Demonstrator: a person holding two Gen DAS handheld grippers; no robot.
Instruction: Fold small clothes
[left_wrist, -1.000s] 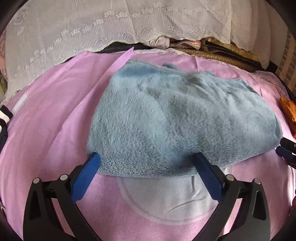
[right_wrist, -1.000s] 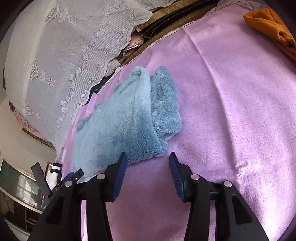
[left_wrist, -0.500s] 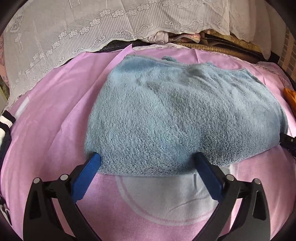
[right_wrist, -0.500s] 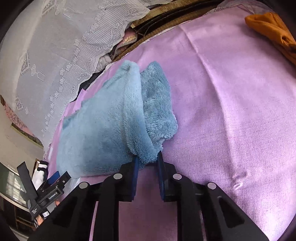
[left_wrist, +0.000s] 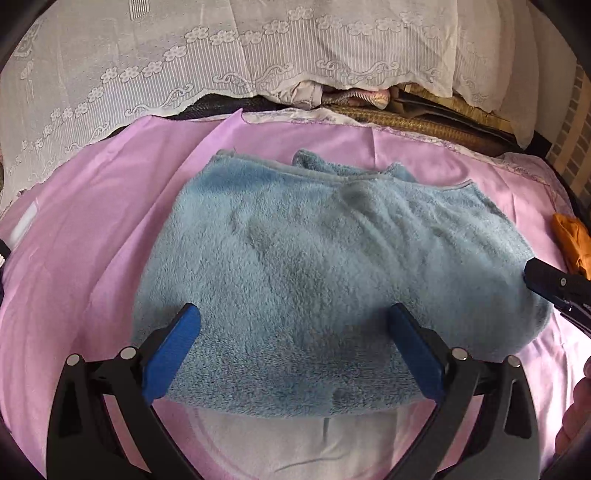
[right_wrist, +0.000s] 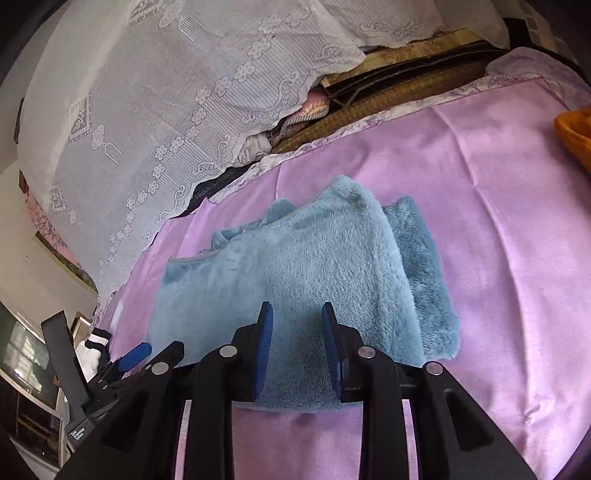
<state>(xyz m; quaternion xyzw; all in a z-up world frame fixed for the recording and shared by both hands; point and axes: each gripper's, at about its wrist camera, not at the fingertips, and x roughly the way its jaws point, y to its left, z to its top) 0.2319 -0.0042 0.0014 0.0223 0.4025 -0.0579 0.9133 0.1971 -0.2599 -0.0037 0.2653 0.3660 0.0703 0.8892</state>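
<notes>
Since the right tongs (right_wrist: 296, 310) stand narrow, their jaws just eased apart a little with fleece between them, I cannot tell if the pads really bite. If not, the thick blue sweater (left_wrist: 314, 240) may slip out and the fold flop back. The left tongs (left_wrist: 293, 314) gape wide over the sweater's near hem, holding nothing, so a pull from the right could drag the whole sweater across the pink sheet (left_wrist: 92, 221). A low pinch could also catch the sheet.

Plenty of bare sheet lies left of the left tongs and right of the right tongs. The orange cloth (left_wrist: 570, 240) sits far right. The lace curtain (left_wrist: 221, 55) and clutter crowd the far edge.
</notes>
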